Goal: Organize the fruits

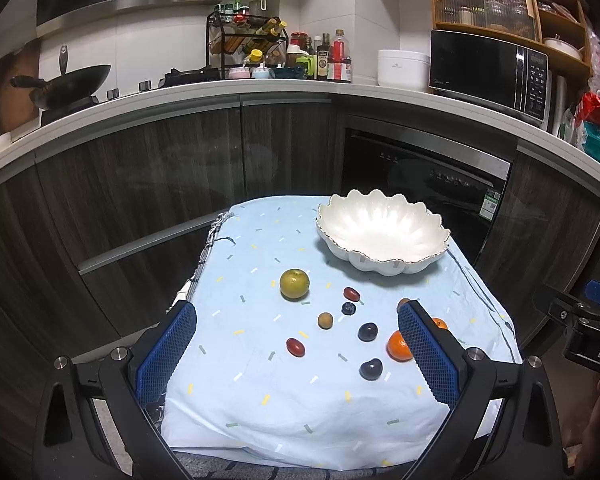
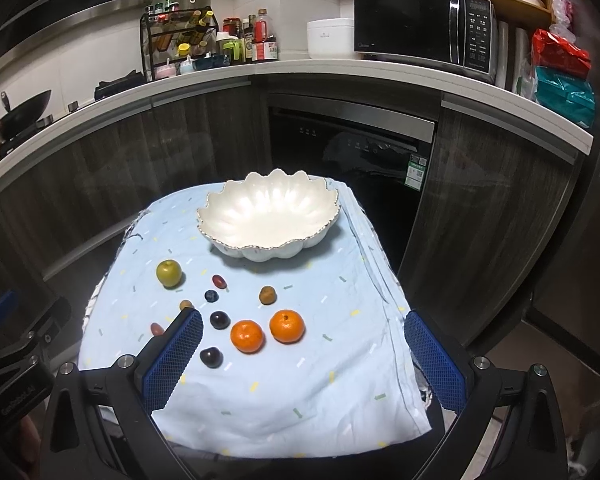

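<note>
A white scalloped bowl (image 1: 382,236) (image 2: 269,216) stands empty at the far side of a small table under a light blue cloth (image 1: 268,396) (image 2: 300,392). Loose on the cloth lie a green apple (image 1: 294,283) (image 2: 169,273), two oranges (image 2: 247,335) (image 2: 287,325), dark plums (image 1: 371,369) (image 2: 219,319), a blueberry (image 1: 348,308), red cherry tomatoes (image 1: 295,347) and brown longans (image 1: 325,320) (image 2: 267,295). My left gripper (image 1: 298,344) is open and empty above the near fruits. My right gripper (image 2: 304,352) is open and empty above the oranges.
Behind the table run dark wood cabinets (image 1: 140,184) and a dishwasher (image 2: 352,148) under a white counter (image 1: 220,92). On the counter stand a wok (image 1: 68,84), a bottle rack (image 1: 248,40), a rice cooker (image 1: 402,68) and a microwave (image 2: 424,28).
</note>
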Motion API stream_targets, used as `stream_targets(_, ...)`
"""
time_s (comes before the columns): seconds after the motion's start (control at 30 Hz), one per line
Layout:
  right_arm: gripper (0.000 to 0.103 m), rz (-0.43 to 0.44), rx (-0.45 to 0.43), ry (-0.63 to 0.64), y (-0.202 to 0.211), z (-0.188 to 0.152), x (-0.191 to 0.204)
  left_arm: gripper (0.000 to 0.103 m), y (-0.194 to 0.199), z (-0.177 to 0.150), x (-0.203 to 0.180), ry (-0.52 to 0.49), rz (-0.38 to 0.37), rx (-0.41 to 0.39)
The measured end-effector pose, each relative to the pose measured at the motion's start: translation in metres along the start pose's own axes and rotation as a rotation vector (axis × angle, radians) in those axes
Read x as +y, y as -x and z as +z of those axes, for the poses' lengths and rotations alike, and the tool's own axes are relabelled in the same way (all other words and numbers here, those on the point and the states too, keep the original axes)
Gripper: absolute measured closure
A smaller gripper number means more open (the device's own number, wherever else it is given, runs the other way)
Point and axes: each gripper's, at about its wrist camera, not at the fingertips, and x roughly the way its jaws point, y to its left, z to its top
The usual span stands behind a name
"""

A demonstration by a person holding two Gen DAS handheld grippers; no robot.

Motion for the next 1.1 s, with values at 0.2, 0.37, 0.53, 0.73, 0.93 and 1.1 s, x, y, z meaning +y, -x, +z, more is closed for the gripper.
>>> stream_targets(0.2, 0.001, 0.0, -0.001, 0.001, 0.0001, -0.0007, -0.0004, 0.0, 0.0, 0.0002, 0.0004, 0.001, -0.001, 0.0)
stream_targets(0.37, 0.001, -0.001, -0.008, 0.001, 0.0016, -0.0009, -0.0011, 0.0, 0.0001, 0.0003, 0.0002, 0.002, -0.001, 0.0)
stream_targets(0.53, 0.001, 0.0, -0.016, 0.003, 0.0038, -0.0022, -0.0015, 0.0, 0.0004, 0.0004, 0.0002, 0.001, -0.001, 0.0)
stream_targets(0.73, 0.001, 0.0, -0.016, 0.003, 0.0048, -0.002, -0.0009, 0.0, 0.0018, 0.0012, 0.0005, 0.002, 0.0, -0.003)
stream_targets(0.93, 0.001, -0.002, -0.016, 0.001, 0.0054, -0.0019, -0.0005, 0.0, 0.0037, 0.0021, 0.0002, 0.003, -0.002, -0.002)
stream_targets(1.1, 0.001, -0.004, -0.015, -0.001, 0.0052, -0.002, -0.0008, 0.0, 0.0016, 0.0035, 0.001, 0.002, -0.006, 0.005)
